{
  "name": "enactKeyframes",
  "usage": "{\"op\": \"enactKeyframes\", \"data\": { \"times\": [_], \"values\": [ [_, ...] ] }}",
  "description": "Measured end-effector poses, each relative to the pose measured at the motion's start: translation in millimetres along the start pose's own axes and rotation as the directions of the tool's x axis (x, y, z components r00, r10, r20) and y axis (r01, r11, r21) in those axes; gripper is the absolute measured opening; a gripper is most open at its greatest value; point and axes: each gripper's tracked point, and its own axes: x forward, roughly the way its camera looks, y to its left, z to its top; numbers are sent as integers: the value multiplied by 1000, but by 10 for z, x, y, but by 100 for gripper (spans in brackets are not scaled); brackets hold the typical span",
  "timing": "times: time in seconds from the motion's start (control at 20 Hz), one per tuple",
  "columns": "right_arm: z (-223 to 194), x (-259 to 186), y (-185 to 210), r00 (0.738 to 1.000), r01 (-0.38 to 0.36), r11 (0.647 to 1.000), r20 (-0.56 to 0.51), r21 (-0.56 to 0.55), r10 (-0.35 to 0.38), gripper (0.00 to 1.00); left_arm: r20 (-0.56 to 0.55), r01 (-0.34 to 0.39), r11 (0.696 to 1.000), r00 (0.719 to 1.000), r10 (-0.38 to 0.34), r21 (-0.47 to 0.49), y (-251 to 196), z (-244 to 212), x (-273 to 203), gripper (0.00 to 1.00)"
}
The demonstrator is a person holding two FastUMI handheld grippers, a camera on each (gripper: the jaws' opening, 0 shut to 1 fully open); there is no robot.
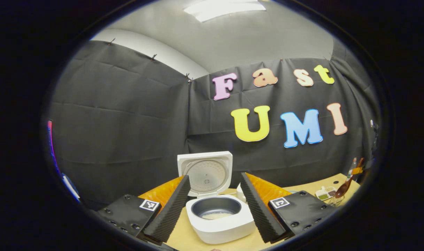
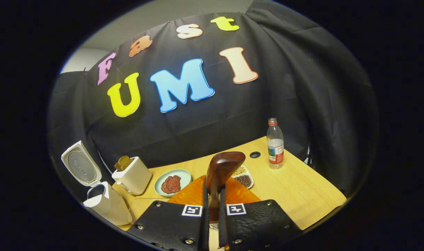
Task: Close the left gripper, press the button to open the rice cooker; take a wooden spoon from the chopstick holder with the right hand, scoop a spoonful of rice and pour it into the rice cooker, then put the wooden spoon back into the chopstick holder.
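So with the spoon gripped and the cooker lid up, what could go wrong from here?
1. The right gripper pinches the dark wooden spoon low on its handle, so it may twist in the jaws.
2. The white rice cooker sits between the open left gripper jaws, which could knock it.

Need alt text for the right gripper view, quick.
The right gripper is shut on a wooden spoon, bowl up. Behind it on the table: the open rice cooker, a toaster, a plate and a water bottle.
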Motion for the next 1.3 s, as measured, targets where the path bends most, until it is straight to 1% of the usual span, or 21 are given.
{"op": "enactKeyframes", "data": {
  "times": [0.1, 0.2, 0.35, 0.5, 0.65, 0.95, 1.05, 1.1, 1.15, 1.2, 1.25, 1.3],
  "values": [
    [71, -55, 178, 999, -27, 1000, 19, 5, 27, 11, -5, 1, 1000, 1000, -1, -14, 63, -28, 3, 100],
    [132, -82, 358, 998, -56, 998, 34, 0, 56, 11, -6, 4, 1000, 1000, -4, -21, 128, -42, -17, 99],
    [121, -88, 663, 993, -109, 994, 35, -14, 110, 11, -2, 9, 1000, 1000, -9, -8, 222, -39, -20, 100],
    [-28, -43, 933, 989, -145, 989, 9, -34, 146, 11, 2, 5, 1000, 1000, -5, -1, 349, -34, -25, 99],
    [-269, 33, 1157, 986, -167, 985, -31, -53, 165, 11, -4, -6, 1000, 1000, 6, 5, 522, -68, -24, 99],
    [-833, 224, 1421, 983, -163, 980, -104, -117, 151, 11, -24, -43, 999, 999, 43, 21, 944, -159, 3, 100],
    [-993, 289, 1481, 983, -156, 979, -120, -132, 140, 11, -31, -55, 998, 998, 56, 29, 1076, -192, 10, 94],
    [-1057, 321, 1502, 983, -149, 979, -126, -139, 131, 11, -36, -59, 998, 998, 60, 34, 1137, -206, 16, 99],
    [-1123, 349, 1528, 984, -142, 979, -129, -144, 124, 11, -39, -64, 997, 997, 65, 38, 1198, -224, 18, 96],
    [-1164, 384, 1540, 985, -134, 980, -130, -149, 115, 11, -39, -69, 997, 997, 71, 40, 1254, -230, 21, 99],
    [-1216, 419, 1567, 986, -126, 980, -131, -153, 107, 11, -40, -73, 997, 996, 74, 41, 1307, -236, 19, 94],
    [-1264, 458, 1576, 986, -117, 980, -134, -160, 96, 11, -41, -77, 996, 996, 79, 44, 1364, -249, 16, 100]
  ]
}}
